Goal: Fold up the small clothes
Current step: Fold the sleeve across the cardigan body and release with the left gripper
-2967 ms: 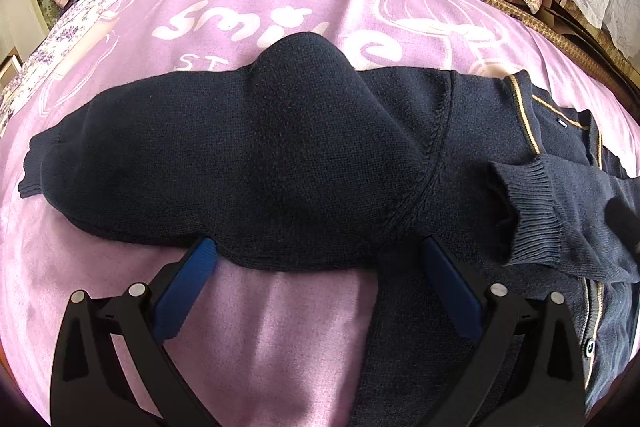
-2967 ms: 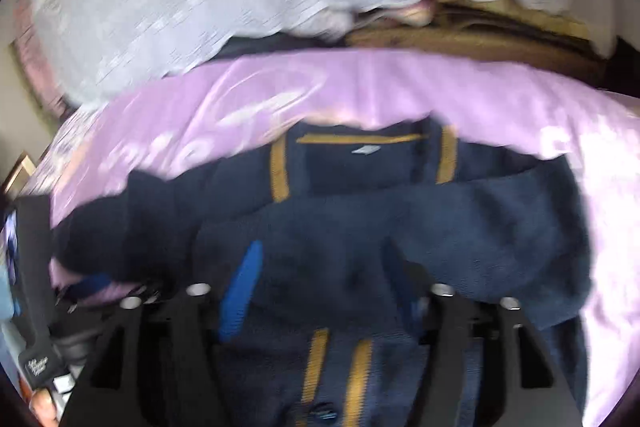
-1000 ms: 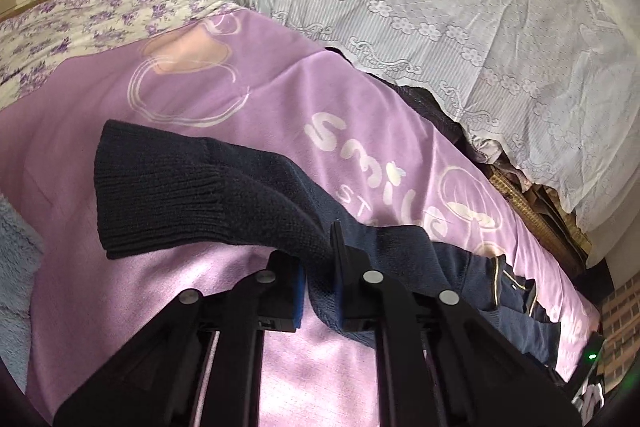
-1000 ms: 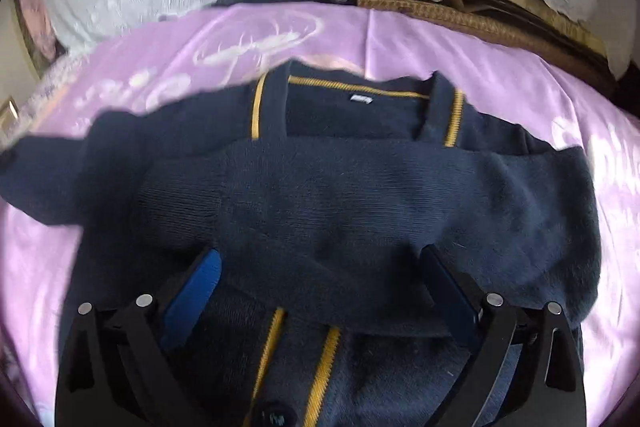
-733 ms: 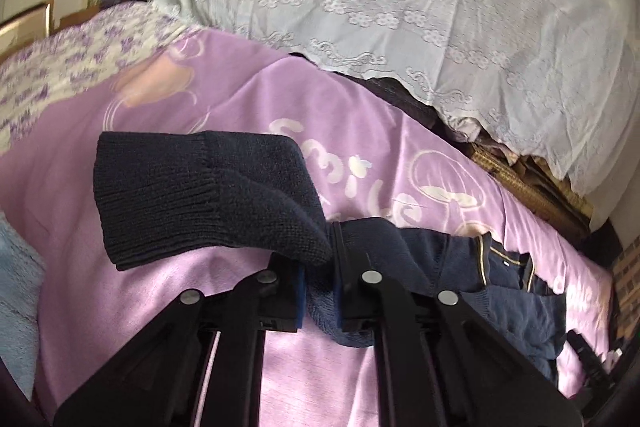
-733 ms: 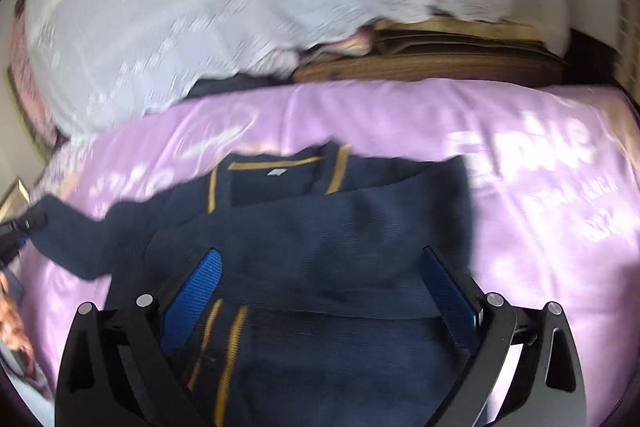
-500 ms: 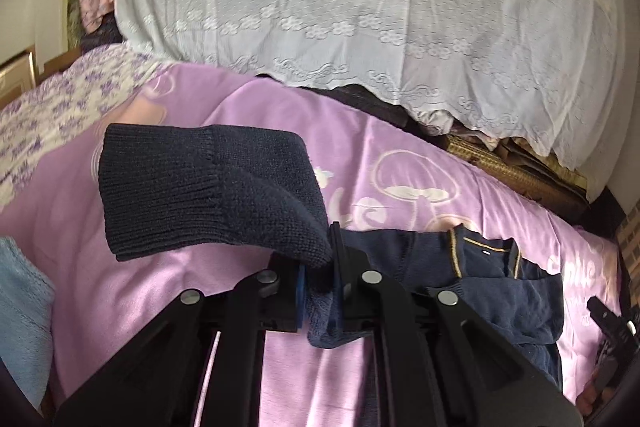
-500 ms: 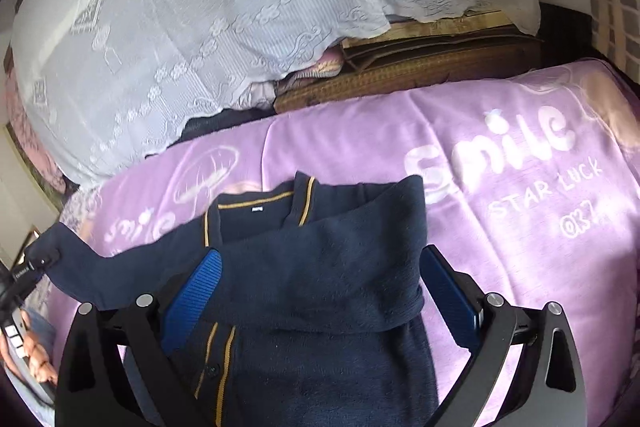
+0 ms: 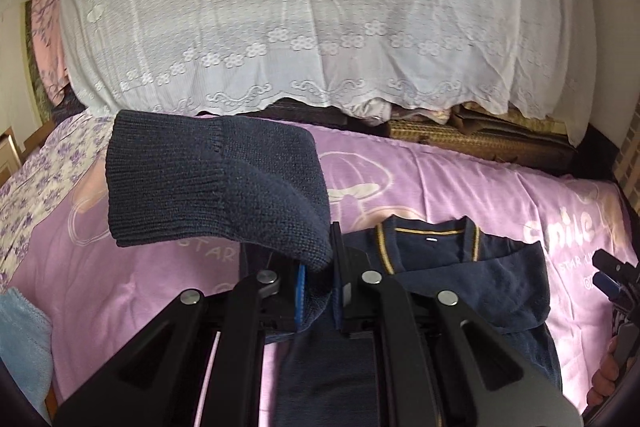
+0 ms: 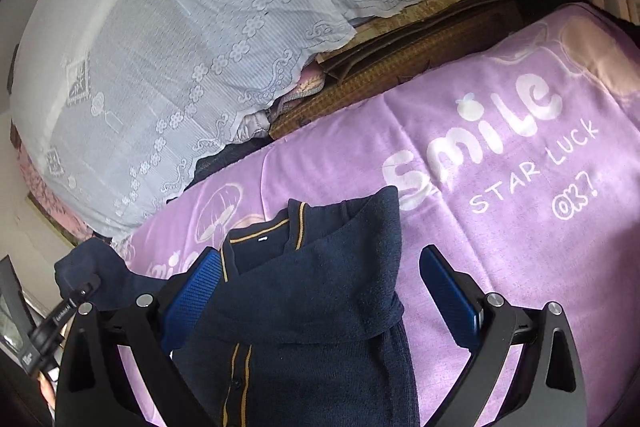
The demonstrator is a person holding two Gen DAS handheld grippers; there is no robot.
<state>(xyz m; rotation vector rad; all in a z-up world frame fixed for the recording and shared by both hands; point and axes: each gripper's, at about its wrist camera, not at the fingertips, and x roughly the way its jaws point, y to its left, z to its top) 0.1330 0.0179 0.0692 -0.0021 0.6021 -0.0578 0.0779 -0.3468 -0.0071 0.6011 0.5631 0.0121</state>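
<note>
A fuzzy purple blanket stretches ahead of both claws. On it lies a navy knit cardigan, yellow-striped, below the spread, empty right gripper. The left gripper pinches its ribbed-cuffed sleeve, lifted just above the claw.

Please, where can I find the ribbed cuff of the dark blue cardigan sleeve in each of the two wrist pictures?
Left wrist view: the ribbed cuff fills the left centre, lifted above the purple blanket, its sleeve pinched in the left gripper.
Right wrist view: the cuff sits small at the far left edge, beside the left gripper.
Shared landmark: the cardigan collar with yellow stripes.
</note>
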